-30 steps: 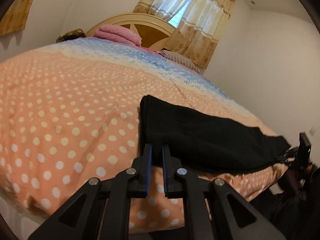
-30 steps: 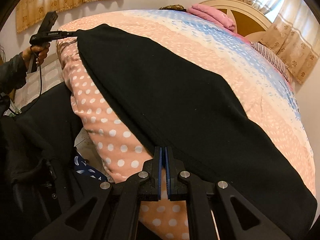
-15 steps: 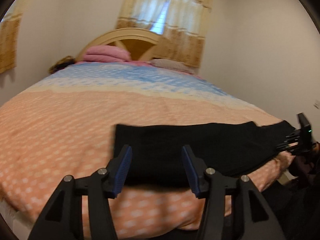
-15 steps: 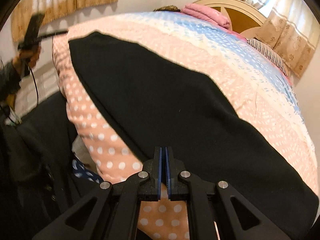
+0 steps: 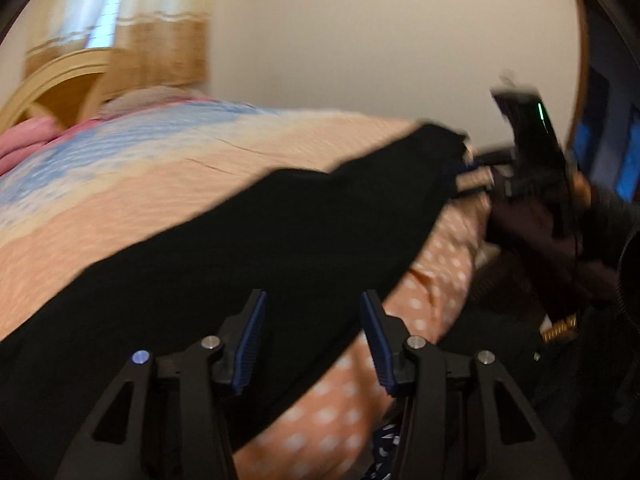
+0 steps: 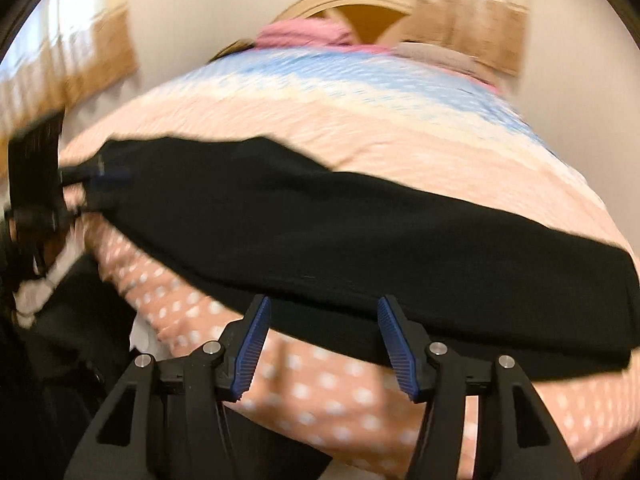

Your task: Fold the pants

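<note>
While pants (image 5: pixel 248 240) lie flat, left fingers (image 5: pixel 250 336) spread wide, empty, right fingers (image 6: pixel 252 340) likewise

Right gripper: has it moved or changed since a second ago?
Yes. The right gripper, then shut on the black pants, now stands open, and its view has swung toward the headboard, which now sits top centre instead of top right.
</note>
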